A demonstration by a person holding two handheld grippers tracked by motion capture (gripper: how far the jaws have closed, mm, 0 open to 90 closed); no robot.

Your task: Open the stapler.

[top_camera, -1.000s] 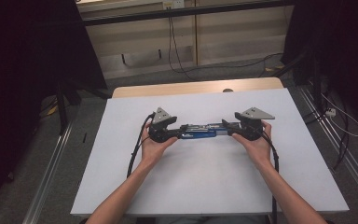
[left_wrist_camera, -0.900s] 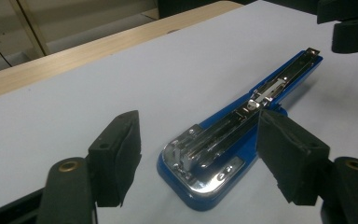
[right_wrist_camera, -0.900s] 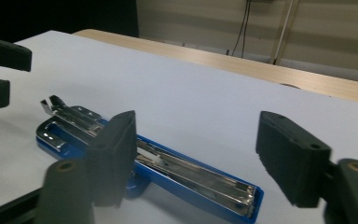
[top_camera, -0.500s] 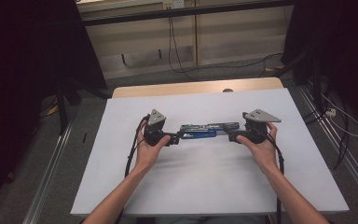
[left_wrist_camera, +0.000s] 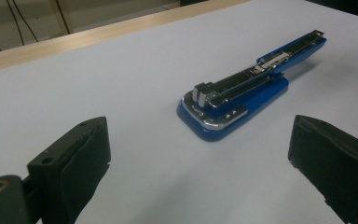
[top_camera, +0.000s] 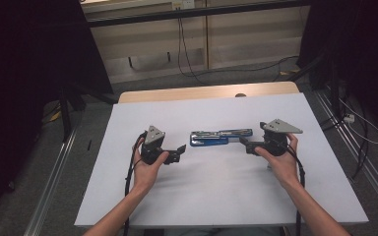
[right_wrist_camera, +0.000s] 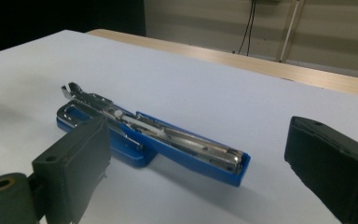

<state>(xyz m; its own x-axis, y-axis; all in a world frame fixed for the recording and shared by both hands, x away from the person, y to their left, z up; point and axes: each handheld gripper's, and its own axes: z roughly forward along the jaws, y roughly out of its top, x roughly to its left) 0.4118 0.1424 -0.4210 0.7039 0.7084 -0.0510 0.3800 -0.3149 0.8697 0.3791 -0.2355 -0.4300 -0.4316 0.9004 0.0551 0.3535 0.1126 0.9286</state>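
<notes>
A blue stapler (top_camera: 220, 137) with its metal arm folded out flat lies on the white table top (top_camera: 216, 196). My left gripper (top_camera: 181, 151) sits a short way left of it, open; its jaws have just been opening and nothing is between them. In the left gripper view the stapler (left_wrist_camera: 242, 93) lies ahead of the empty left gripper (left_wrist_camera: 200, 158). My right gripper (top_camera: 243, 142) is at the stapler's right end, open, its jaws also just opened. In the right gripper view the stapler (right_wrist_camera: 154, 140) lies close ahead of the right gripper (right_wrist_camera: 199, 154), untouched by the pads.
A wooden strip (top_camera: 202, 92) borders the table's far edge. Cables (top_camera: 187, 44) run over the floor beyond it, and metal rails (top_camera: 54, 182) flank the table on both sides. Dark frames stand at left and right.
Both grippers have opened and let go of the stapler's ends. The left gripper has drawn back to the left, away from the stapler. The stapler now lies free on the table.
</notes>
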